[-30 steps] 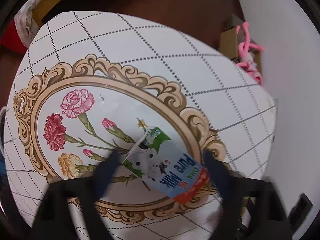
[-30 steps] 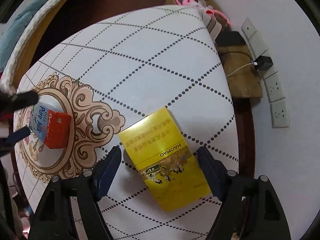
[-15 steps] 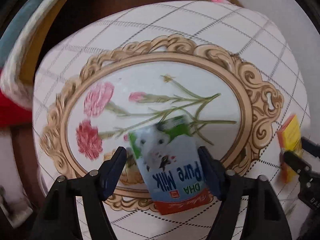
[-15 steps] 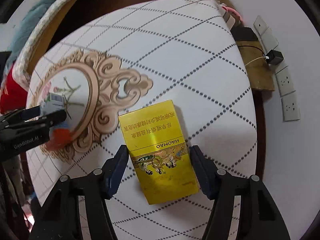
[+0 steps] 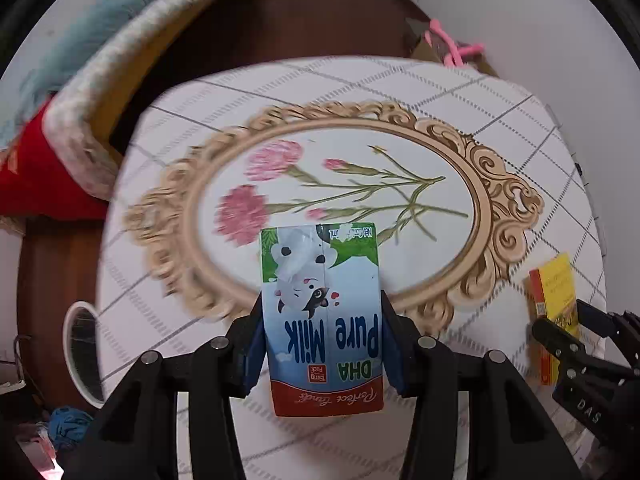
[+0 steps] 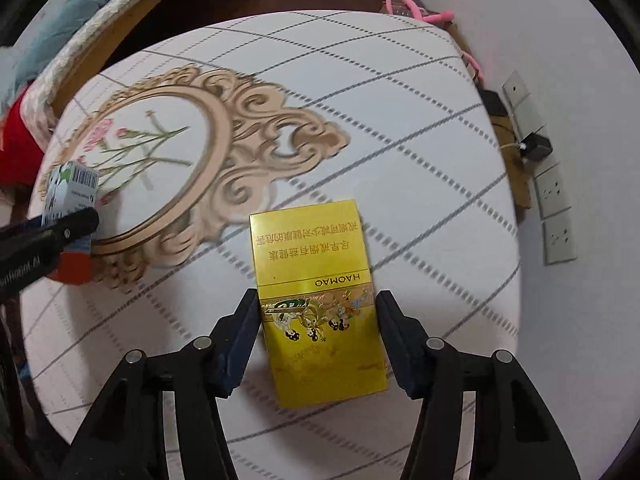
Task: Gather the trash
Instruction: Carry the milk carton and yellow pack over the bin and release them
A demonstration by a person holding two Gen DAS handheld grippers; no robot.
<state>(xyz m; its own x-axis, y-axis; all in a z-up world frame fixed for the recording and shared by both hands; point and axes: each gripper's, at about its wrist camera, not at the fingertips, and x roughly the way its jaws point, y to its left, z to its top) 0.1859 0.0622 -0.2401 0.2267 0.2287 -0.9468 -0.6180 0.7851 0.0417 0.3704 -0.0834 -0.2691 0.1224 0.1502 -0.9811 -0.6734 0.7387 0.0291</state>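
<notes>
A blue and white "Pure Milk" carton (image 5: 320, 312) with a red base sits between the fingers of my left gripper (image 5: 321, 300). The jaws are closing and both pads press on its sides, above the round flower-print table (image 5: 440, 92). A flat yellow cigarette box (image 6: 316, 288) lies on the table between the fingers of my right gripper (image 6: 316, 296). Those jaws are closing too, with a thin gap left on each side. The box (image 5: 554, 288) and the right gripper (image 5: 560, 328) show at the right edge of the left wrist view. The carton (image 6: 70, 188) shows far left in the right wrist view.
A bed with a blue blanket (image 5: 80, 40) and a red cloth (image 5: 36, 176) borders the table's far left. Pink items and a cardboard box (image 5: 448, 46) sit by the white wall. Wall sockets (image 6: 556, 208) are on the right. A white round rim (image 5: 82, 352) stands on the floor at the left.
Both grippers have travelled across the table and their jaws have narrowed. The left one rolled to square up with the carton and closed onto it; the right fingers drew in beside the yellow box.
</notes>
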